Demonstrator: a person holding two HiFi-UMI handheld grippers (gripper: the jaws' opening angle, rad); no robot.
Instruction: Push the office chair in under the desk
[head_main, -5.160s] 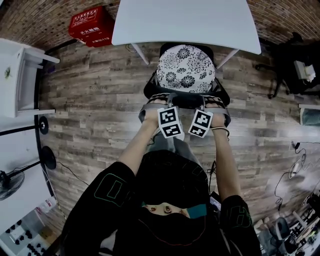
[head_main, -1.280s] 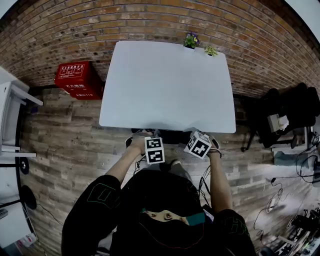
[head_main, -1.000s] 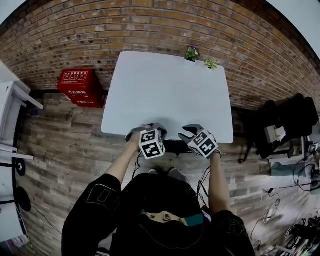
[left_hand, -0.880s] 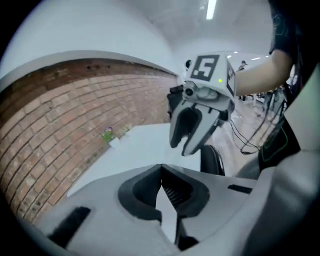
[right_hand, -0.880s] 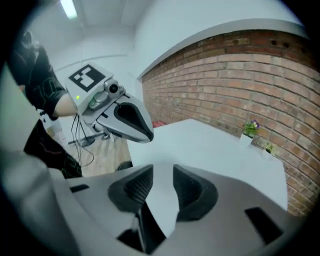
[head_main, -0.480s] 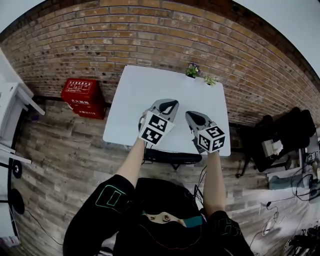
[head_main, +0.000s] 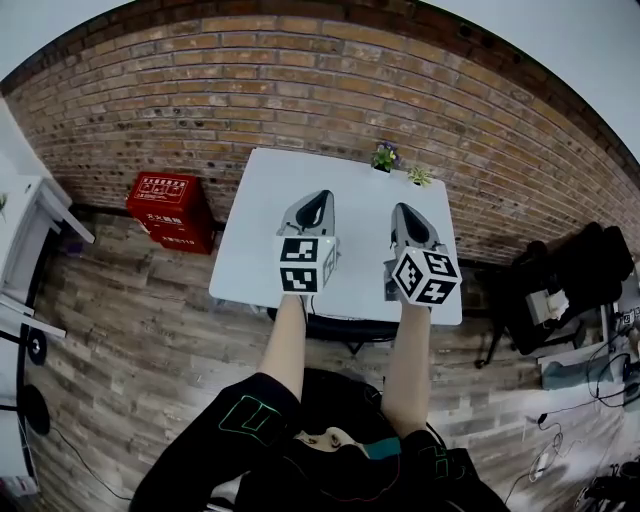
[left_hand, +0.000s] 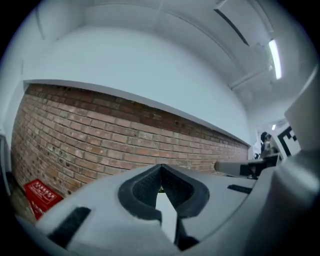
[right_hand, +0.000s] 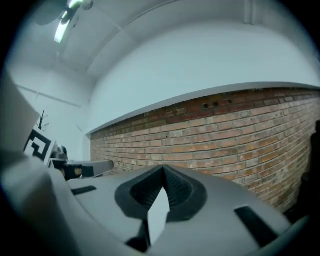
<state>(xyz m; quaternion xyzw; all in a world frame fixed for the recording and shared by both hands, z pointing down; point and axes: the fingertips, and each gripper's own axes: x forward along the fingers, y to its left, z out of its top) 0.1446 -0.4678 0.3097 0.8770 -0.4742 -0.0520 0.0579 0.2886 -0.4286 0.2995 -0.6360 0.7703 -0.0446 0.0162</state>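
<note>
As left gripper and right gripper hang closed, desk hides most of chair.

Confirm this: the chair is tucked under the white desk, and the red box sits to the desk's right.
Not quite: the head view shows the red box left of the desk, not right. The chair is tucked under the white desk.

Two claws, one white desk, one office chair, two small potted plants, one red box.
</note>
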